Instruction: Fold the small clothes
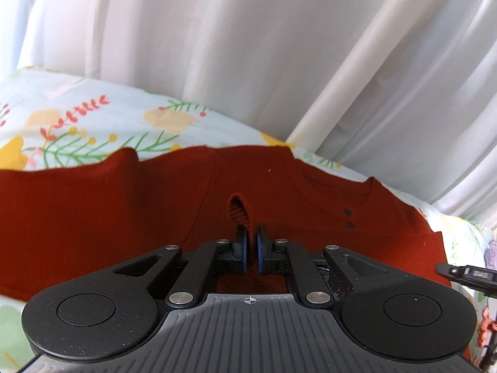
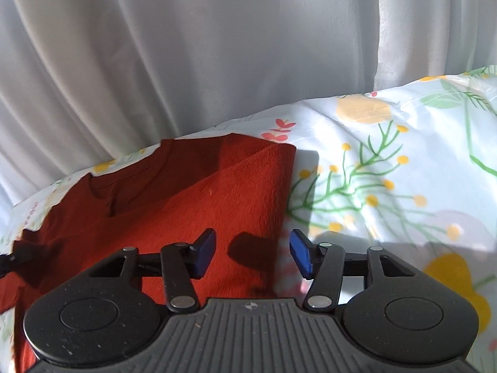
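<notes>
A rust-red ribbed shirt (image 1: 93,214) with two dark buttons below its neckline lies on a floral bedsheet (image 1: 77,115). My left gripper (image 1: 251,242) is shut on a raised loop of the shirt's fabric, likely a sleeve cuff (image 1: 240,214), near the shirt's middle. In the right wrist view the shirt (image 2: 192,199) has its right side folded over, with a straight folded edge. My right gripper (image 2: 252,253) is open and empty, low over that folded edge. Its left finger is above the shirt and its right finger is above the sheet. The right gripper's tip also shows in the left wrist view (image 1: 466,275).
White curtains (image 1: 248,46) hang close behind the bed's far edge. Floral sheet (image 2: 403,171) spreads to the right of the shirt. A purple cloth (image 1: 492,255) and a small orange object (image 1: 486,326) sit at the far right edge.
</notes>
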The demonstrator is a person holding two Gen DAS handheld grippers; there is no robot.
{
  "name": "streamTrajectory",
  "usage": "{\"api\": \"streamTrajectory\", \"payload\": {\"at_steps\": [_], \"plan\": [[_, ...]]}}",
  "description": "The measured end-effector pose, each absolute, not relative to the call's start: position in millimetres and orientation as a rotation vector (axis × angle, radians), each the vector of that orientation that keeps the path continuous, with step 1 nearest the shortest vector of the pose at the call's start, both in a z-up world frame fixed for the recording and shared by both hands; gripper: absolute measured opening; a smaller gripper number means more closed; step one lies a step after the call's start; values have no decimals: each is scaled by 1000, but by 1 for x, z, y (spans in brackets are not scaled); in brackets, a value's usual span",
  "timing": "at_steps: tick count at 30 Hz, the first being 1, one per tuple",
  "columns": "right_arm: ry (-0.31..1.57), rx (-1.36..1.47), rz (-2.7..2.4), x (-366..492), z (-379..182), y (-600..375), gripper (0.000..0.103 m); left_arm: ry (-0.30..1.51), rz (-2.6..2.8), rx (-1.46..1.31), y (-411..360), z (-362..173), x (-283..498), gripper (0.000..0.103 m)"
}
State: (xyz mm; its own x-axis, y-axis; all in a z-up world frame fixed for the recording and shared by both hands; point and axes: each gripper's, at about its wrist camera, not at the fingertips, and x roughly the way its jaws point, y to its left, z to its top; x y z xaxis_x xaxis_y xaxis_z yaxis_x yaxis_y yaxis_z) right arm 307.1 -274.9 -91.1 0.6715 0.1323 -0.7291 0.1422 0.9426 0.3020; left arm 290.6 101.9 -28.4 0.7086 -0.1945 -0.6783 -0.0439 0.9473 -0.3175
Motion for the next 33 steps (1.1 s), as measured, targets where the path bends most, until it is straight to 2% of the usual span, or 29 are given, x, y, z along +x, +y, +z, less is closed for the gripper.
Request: {"api": "streamTrajectory", "payload": {"at_steps": [2,4,8,14,20,25,28,33], "plan": [[854,339,-17,315,-98,-269,14,774,-87,-325,103,-27,291,8],[827,286,-17,316,-97,-262,7,766,-96,-337,103,-27,293,7],[744,163,-85,309,-90,-256,6,764,-122,-335,94,-32,300,8],[757,187,-146,309,-106,-272,7,831,-85,-301,89,-58,314,8],[737,206,-125,300,-102,-272,8,796,-71,-298,93,-53,312,8],[698,142,-150,295,-100,-264,7,775,-46,-182,83,-55,314,8],[744,151,-185,299,-106,-267,9,798,2,-200,89,-56,308,17],[674,191,-201,276,-85,-267,16,685,58,-265,90,-30,284,38]]}}
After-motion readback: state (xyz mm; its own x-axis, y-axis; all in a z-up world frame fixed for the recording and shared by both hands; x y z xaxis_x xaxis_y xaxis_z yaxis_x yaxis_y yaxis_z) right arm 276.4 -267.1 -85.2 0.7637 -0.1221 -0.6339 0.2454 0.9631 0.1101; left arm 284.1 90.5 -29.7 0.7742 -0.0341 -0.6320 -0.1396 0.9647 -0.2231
